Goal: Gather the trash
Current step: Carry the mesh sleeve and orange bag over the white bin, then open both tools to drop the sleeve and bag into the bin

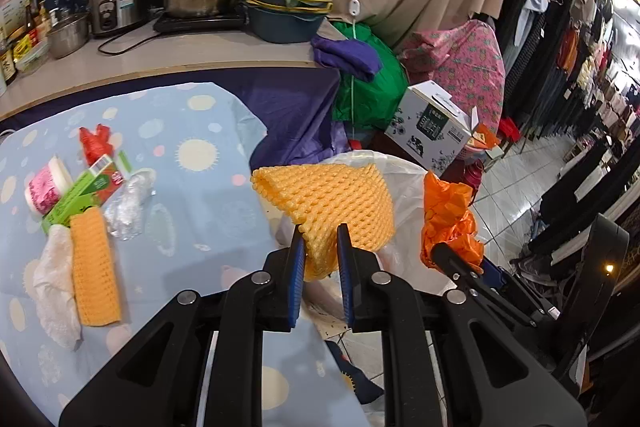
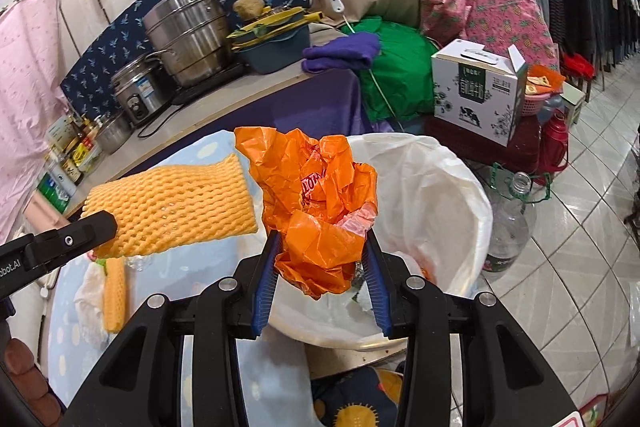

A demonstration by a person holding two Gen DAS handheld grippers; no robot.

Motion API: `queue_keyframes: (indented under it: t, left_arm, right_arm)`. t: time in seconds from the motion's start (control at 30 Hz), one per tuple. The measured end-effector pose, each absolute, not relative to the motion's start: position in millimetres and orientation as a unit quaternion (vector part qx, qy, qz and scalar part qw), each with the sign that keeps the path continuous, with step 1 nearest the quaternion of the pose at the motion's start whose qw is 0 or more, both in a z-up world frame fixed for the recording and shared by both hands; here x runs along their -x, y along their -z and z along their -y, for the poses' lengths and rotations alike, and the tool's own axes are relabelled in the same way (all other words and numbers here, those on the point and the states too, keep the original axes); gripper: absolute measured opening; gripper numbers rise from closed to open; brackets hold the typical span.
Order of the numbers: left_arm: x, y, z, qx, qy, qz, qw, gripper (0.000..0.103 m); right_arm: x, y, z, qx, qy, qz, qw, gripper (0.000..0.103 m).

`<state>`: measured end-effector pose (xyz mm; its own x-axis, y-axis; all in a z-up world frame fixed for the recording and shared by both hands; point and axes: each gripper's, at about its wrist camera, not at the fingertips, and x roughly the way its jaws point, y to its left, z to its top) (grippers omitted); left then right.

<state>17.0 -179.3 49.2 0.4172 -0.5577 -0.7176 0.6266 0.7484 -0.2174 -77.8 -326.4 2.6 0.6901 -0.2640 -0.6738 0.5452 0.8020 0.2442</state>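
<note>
My left gripper (image 1: 320,231) is shut on a yellow foam fruit net (image 1: 328,203), held in the air at the table's right edge, beside the white-lined trash bin (image 1: 404,187). In the right wrist view that same foam net (image 2: 176,207) hangs left of the bin, with the left gripper (image 2: 108,223) gripping its end. My right gripper (image 2: 322,239) is shut on a crumpled orange plastic bag (image 2: 320,195), held over the near rim of the bin (image 2: 432,179). In the left wrist view the orange bag (image 1: 448,219) shows at the right, above the right gripper's fingers (image 1: 444,253).
On the blue patterned tablecloth (image 1: 192,195) lie a second foam net (image 1: 94,267), white tissue (image 1: 54,291), clear plastic wrap (image 1: 128,203), a green-and-red carton (image 1: 88,187), a pink cup (image 1: 44,187) and a red wrapper (image 1: 96,143). A clear bottle (image 2: 512,219) and a printed box (image 2: 476,95) stand by the bin.
</note>
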Motion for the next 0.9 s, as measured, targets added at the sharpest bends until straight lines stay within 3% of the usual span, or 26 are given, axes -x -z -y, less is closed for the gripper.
queue_keyframes:
  t: [0.67, 0.83, 0.9]
  left_arm:
    - [-22, -17, 238, -0.077, 0.361, -0.434, 0.822, 0.017]
    - [-21, -16, 239, -0.077, 0.357, -0.434, 0.823, 0.038]
    - [-22, -16, 239, -0.076, 0.356, -0.433, 0.824, 0.039]
  right_arm:
    - [78, 20, 362, -0.242, 0.247, -0.331, 0.878, 0.044]
    - [79, 18, 362, -0.241, 0.248, -0.327, 0.879, 0.048]
    - [79, 18, 362, -0.242, 0.249, -0.326, 0.879, 0.049]
